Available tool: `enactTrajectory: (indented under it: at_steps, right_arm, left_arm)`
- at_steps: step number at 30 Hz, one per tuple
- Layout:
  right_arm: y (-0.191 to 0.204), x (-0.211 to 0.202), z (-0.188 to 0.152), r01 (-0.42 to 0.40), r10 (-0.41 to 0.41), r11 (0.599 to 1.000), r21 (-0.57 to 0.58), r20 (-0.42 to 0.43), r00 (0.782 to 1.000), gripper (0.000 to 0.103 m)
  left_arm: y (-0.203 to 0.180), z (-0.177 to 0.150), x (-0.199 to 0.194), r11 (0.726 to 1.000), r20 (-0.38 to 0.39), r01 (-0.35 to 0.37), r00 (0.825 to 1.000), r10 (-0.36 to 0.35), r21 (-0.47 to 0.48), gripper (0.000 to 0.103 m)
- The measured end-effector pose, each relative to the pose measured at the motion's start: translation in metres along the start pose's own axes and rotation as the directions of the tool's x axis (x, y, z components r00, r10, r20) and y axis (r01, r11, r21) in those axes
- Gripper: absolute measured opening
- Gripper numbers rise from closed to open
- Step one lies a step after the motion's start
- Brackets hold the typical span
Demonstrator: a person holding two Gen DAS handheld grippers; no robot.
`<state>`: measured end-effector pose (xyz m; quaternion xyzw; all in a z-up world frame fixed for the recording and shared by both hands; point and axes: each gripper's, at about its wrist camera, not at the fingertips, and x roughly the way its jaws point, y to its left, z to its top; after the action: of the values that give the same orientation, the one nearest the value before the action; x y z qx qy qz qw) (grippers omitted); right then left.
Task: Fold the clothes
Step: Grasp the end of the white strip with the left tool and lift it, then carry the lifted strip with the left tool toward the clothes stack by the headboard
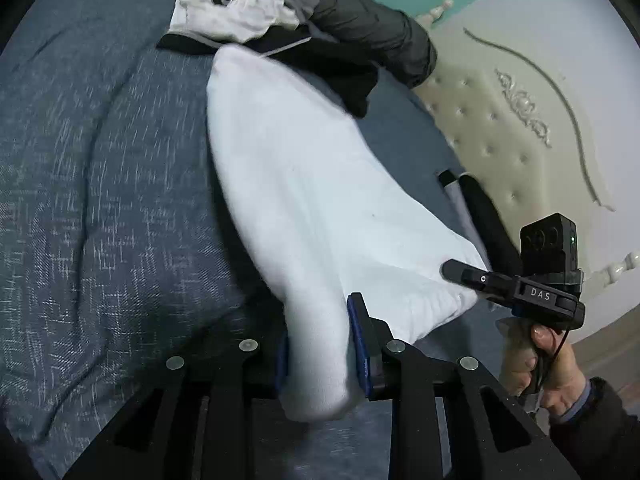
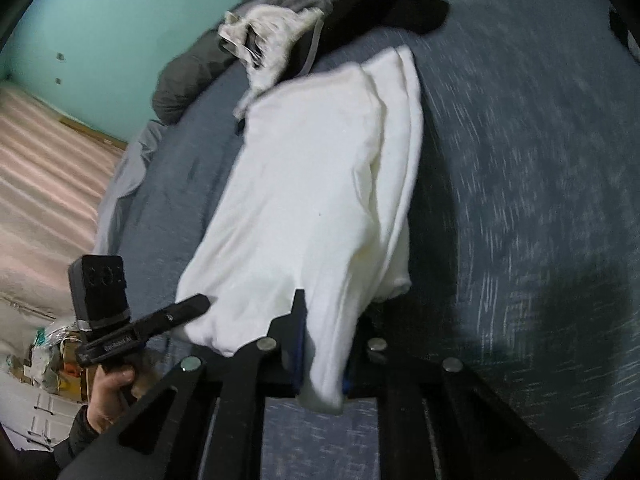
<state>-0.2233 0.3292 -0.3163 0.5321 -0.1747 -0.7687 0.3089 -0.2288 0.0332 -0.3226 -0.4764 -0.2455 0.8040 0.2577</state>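
Nearest the lens in the left wrist view, the left gripper (image 1: 320,344) has its blue-padded jaws clamped on a bunched near corner of the white, soft knit garment (image 1: 296,184). In the right wrist view the right gripper (image 2: 324,344) pinches the other near corner of that garment (image 2: 320,184) in the same way, with a tail of cloth hanging out below the pads.

The garment lies lengthwise on the blue-grey woven bedspread (image 1: 100,184), its near edge raised between the two grippers and its far end resting on the bed. It looks light and limp: it sags between the two holds and will follow whatever pulls it, so the corners of the near hem seem the right places to grip, kept level and taut so the fold lands square. It shows little sign of slipping, though a thin pinch could creep free.

Beyond it sits a heap of unfolded clothes (image 1: 280,12), cream, black and grey.

The left view alone shows the cream tufted headboard (image 1: 500,128) and the person's right hand (image 1: 548,368). The right view alone shows the garment's layered side edge, the teal wall (image 2: 100,12), and the left hand (image 2: 110,392).
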Motion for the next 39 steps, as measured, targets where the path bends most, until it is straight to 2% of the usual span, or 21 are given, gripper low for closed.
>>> enactTrajectory:
  at_steps: [4, 11, 19, 32, 39]
  right_arm:
    - [0.011, -0.029, 0.006, -0.028, 0.030, 0.999, -0.039, 0.040, 0.999, 0.012]
    - [0.025, -0.082, 0.020, -0.070, 0.075, 0.996, -0.062, 0.093, 0.993, 0.012]
    - [0.051, -0.161, 0.034, -0.048, 0.070, 0.990, -0.133, 0.161, 0.984, 0.012]
    - [0.037, -0.258, 0.029, -0.018, 0.053, 0.991, -0.136, 0.255, 0.966, 0.012]
    - [0.028, -0.294, 0.045, -0.002, 0.040, 0.992, -0.129, 0.288, 0.957, 0.012]
  left_arm:
    - [-0.026, 0.013, -0.016, 1.000, 0.017, 0.005, 1.000, -0.005, 0.015, 0.028]
    - [-0.095, 0.039, -0.051, 0.994, 0.043, -0.016, 0.999, 0.011, 0.110, 0.028]
    - [-0.175, 0.049, -0.076, 0.979, 0.076, -0.013, 0.997, -0.002, 0.201, 0.028]
    - [-0.263, 0.046, -0.068, 0.963, 0.067, 0.043, 0.996, -0.063, 0.268, 0.028]
    - [-0.304, 0.061, -0.061, 0.952, 0.082, 0.049, 0.994, -0.077, 0.303, 0.028]
